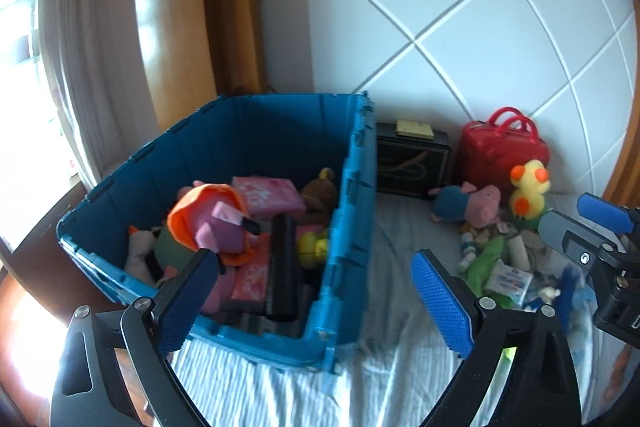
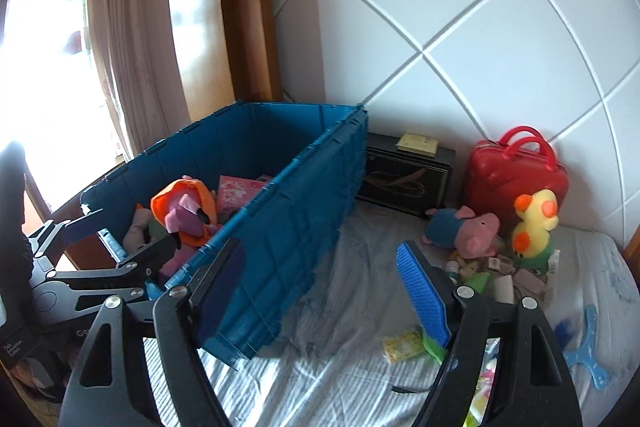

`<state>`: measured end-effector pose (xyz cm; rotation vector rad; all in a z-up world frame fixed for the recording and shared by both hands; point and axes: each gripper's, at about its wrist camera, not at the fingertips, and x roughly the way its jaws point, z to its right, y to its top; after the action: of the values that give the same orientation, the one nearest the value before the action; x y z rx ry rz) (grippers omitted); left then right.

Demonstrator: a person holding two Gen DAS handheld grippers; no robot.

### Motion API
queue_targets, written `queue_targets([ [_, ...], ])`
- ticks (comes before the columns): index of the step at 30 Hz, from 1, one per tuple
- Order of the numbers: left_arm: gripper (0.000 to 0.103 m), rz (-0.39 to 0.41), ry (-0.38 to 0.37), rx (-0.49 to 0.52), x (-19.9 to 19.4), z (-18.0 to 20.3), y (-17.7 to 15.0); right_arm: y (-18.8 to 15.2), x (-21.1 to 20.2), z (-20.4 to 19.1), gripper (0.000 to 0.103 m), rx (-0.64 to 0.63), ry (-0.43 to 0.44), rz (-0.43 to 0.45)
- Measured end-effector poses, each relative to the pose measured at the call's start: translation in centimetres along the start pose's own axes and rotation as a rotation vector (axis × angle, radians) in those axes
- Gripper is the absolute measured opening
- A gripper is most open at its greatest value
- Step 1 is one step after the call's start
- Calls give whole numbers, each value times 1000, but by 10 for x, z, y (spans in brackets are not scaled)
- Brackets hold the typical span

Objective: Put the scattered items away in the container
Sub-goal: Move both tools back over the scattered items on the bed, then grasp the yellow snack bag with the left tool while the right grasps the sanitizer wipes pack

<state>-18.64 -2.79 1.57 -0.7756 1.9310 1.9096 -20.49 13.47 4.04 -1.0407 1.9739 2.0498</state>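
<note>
A blue crate (image 1: pixel 348 187) (image 2: pixel 304 199) stands on the bed and holds a pink pig plush in orange (image 1: pixel 216 223) (image 2: pixel 184 215), pink boxes (image 1: pixel 266 195), a black roll (image 1: pixel 282 271) and other toys. Loose items lie to its right: a blue-bodied pig plush (image 1: pixel 466 205) (image 2: pixel 464 227), a yellow duck plush (image 1: pixel 528 193) (image 2: pixel 534 227) and a pile of small packets (image 1: pixel 504 263) (image 2: pixel 508 279). My left gripper (image 1: pixel 312 303) is open and empty, over the crate's near right corner. My right gripper (image 2: pixel 320 299) is open and empty, above the sheet beside the crate; it also shows at the left wrist view's right edge (image 1: pixel 584 223).
A red case (image 1: pixel 502 151) (image 2: pixel 516 175) and a black box (image 1: pixel 414 163) (image 2: pixel 404 175) stand against the white padded wall. A blue flat toy (image 2: pixel 586 351) and a yellow packet (image 2: pixel 400 345) lie on the striped sheet (image 2: pixel 340 367). A curtain and wooden frame are left.
</note>
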Motion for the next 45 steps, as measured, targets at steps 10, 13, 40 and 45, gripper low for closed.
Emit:
queue_targets([
  [10,99,-90,-89,69,10,173,-39,-75,-47,163,101,105,-118,-87],
  [13,99,-151,-102,89,24,211,-57,-100,-54,213,102,129,-146,-134],
  [40,98,-465,-67,185,219,193,-136,-181,105,278,103,294,-191,-429],
  [45,98,-519,-108,214,254,208,-155,-190,147,269,103,278,-164,-477],
])
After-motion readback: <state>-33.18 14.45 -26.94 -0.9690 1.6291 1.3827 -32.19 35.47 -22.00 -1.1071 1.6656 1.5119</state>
